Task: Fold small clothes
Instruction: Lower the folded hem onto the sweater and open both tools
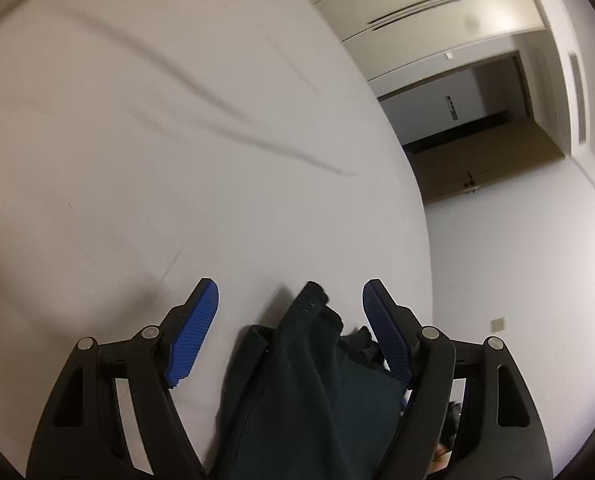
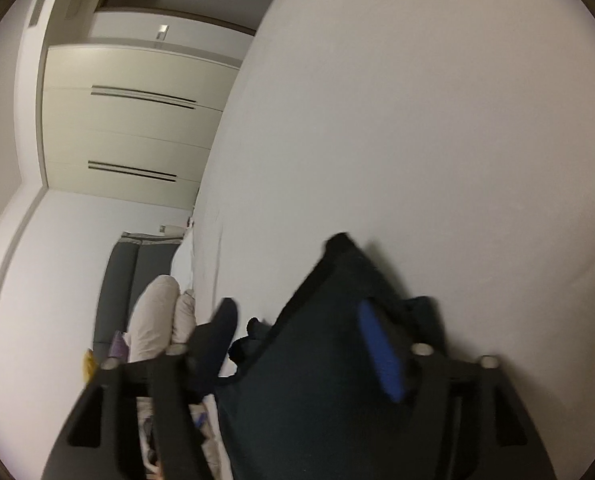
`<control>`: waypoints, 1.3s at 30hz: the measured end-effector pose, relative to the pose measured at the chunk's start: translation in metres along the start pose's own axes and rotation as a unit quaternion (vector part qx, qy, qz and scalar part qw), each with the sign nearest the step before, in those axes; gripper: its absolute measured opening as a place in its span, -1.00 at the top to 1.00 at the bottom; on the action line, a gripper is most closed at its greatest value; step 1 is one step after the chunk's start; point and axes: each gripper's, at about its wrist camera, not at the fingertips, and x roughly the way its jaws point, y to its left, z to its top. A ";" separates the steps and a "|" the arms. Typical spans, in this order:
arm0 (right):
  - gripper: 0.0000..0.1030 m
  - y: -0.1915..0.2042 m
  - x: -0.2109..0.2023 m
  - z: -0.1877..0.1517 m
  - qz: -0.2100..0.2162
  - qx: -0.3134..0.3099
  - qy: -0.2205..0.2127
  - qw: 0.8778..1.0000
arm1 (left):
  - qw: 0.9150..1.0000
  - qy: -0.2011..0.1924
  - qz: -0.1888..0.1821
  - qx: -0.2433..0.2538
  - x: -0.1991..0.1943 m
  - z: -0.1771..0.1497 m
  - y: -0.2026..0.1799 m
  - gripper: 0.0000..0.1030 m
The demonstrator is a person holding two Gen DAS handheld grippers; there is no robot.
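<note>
A dark, near-black garment lies bunched on the white bed sheet. In the left wrist view it runs up between the blue pads of my left gripper, which stands open; neither pad presses on the cloth. In the right wrist view, which is blurred, the same dark garment lies on the sheet with a corner peaking upward. My right gripper is open around it. Its blue right pad shows in front of the cloth, and the cloth spreads past that finger to the right.
The bed's edge runs down the right of the left wrist view, with a wall, a brown door and cream wardrobe doors beyond. In the right wrist view, cream wardrobe doors, pale pillows and a grey padded piece lie left of the bed.
</note>
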 end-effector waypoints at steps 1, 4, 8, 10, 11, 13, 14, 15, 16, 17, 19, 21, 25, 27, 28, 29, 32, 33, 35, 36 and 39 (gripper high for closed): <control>-0.35 0.006 0.001 -0.002 -0.009 -0.009 0.001 1.000 | 1.000 0.004 0.001 0.019 -0.001 -0.006 -0.011 -0.44; -0.35 0.017 -0.002 -0.009 -0.030 -0.040 0.004 0.999 | 0.995 0.039 0.012 0.091 0.014 -0.033 -0.046 -0.44; -0.35 0.020 -0.027 -0.017 -0.031 -0.057 -0.021 0.998 | 0.977 0.064 0.086 0.184 0.049 -0.076 -0.070 -0.44; -0.35 0.020 -0.050 -0.023 -0.040 -0.075 -0.043 0.995 | 0.972 0.073 0.101 0.201 0.061 -0.090 -0.069 -0.44; -0.35 0.019 -0.058 -0.025 -0.044 -0.084 -0.050 0.994 | 0.968 0.083 0.110 0.210 0.069 -0.099 -0.065 -0.44; -0.37 0.017 -0.076 -0.033 -0.041 -0.102 -0.055 0.992 | 0.963 0.092 0.127 0.221 0.067 -0.115 -0.048 -0.42; -0.37 0.015 -0.079 -0.037 -0.036 -0.105 -0.053 0.992 | 0.959 0.092 0.138 0.231 0.065 -0.129 -0.039 -0.38; -0.37 0.013 -0.081 -0.042 -0.029 -0.108 -0.045 0.993 | 0.957 0.085 0.143 0.240 0.060 -0.137 -0.034 -0.38; -0.37 0.012 -0.080 -0.050 -0.024 -0.112 -0.034 0.993 | 0.953 0.078 0.154 0.250 0.060 -0.142 -0.033 -0.39; -0.37 0.011 -0.079 -0.055 -0.023 -0.116 -0.027 0.993 | 0.948 0.077 0.170 0.257 0.060 -0.149 -0.029 -0.38; -0.37 0.009 -0.066 -0.069 -0.032 -0.128 -0.008 0.991 | 0.950 0.073 0.167 0.255 0.055 -0.156 -0.018 -0.37; -0.37 0.004 -0.053 -0.078 -0.046 -0.134 0.009 0.990 | 0.950 0.070 0.171 0.251 0.051 -0.161 -0.012 -0.36; -0.20 -0.018 -0.048 -0.086 -0.057 -0.142 0.003 0.988 | 0.939 0.059 0.195 0.278 0.046 -0.177 -0.010 -0.36; -0.18 -0.022 -0.054 -0.086 -0.055 -0.136 -0.003 0.989 | 0.941 0.057 0.195 0.270 0.042 -0.180 -0.007 -0.36; -0.18 -0.020 -0.060 -0.086 -0.066 -0.138 -0.007 0.988 | 0.942 0.057 0.195 0.269 0.040 -0.181 -0.006 -0.36; -0.23 -0.018 -0.065 -0.088 -0.081 -0.142 -0.012 0.987 | 0.942 0.056 0.195 0.267 0.038 -0.183 -0.004 -0.36; -0.23 -0.002 -0.081 -0.093 -0.096 -0.175 -0.027 0.980 | 0.944 0.050 0.199 0.259 0.025 -0.189 -0.002 -0.36; -0.23 0.005 -0.084 -0.096 -0.095 -0.185 -0.032 0.978 | 0.943 0.049 0.201 0.259 0.023 -0.191 -0.001 -0.36; -0.23 0.024 -0.088 -0.105 -0.097 -0.220 -0.045 0.970 | 0.943 0.047 0.204 0.258 0.018 -0.195 0.000 -0.36; -0.23 0.034 -0.086 -0.111 -0.094 -0.239 -0.045 0.966 | 0.944 0.047 0.203 0.254 0.014 -0.197 0.001 -0.36; -0.23 0.048 -0.074 -0.127 -0.095 -0.275 -0.027 0.956 | 0.947 0.049 0.203 0.246 0.006 -0.200 0.004 -0.36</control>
